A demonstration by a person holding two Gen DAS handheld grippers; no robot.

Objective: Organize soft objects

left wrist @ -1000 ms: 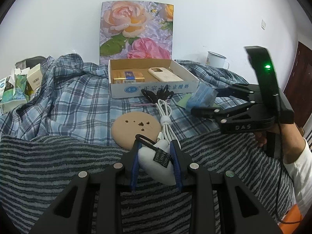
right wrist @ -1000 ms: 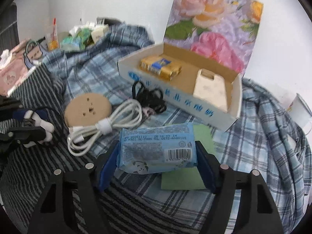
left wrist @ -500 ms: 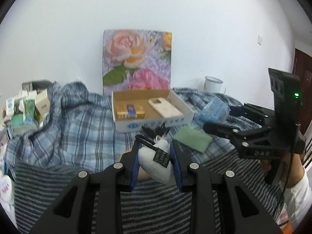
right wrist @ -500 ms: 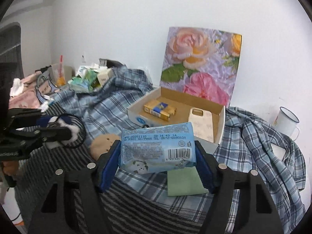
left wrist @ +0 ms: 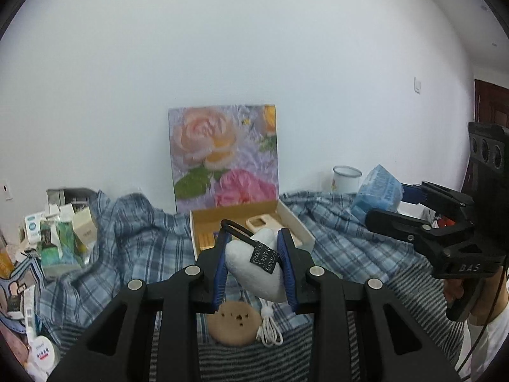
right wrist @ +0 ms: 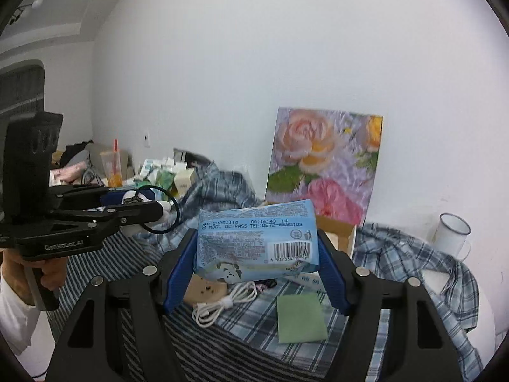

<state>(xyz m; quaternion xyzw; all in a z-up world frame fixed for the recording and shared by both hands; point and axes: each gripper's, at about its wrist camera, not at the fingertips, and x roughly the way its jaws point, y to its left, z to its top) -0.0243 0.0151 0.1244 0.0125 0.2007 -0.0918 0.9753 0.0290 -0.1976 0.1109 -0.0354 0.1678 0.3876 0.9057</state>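
Blue-padded fingers of the left gripper (left wrist: 253,265) are clenched on a white heart-shaped sachet (left wrist: 254,265), pinched across its width so the black loop and tag stay free on top. Right gripper (right wrist: 256,269) is clamped on a light-blue tissue pack (right wrist: 256,238), squeezed end to end, barcode side facing the camera. Both soft items are held up off the bedding, above the clutter, probably carry height for moving them toward the open cardboard box (left wrist: 299,222).

On the plaid cloth (left wrist: 133,238) below: a round tan disc (left wrist: 233,324), a coiled white cable (right wrist: 222,302) just beside it, a green square sheet (right wrist: 300,318) near the box.

Hard to read:
- Box interior is mostly blocked by the sachet in the left view and by the pack in the right view; a phone case (left wrist: 259,222) and something yellow partly show.
- Can't tell how deep either grip sits.
- A small dark item behind the cable, under the pack, is unidentifiable.
- Left-side pile of cartons (left wrist: 60,232) is too blurred to sort as soft or hard.
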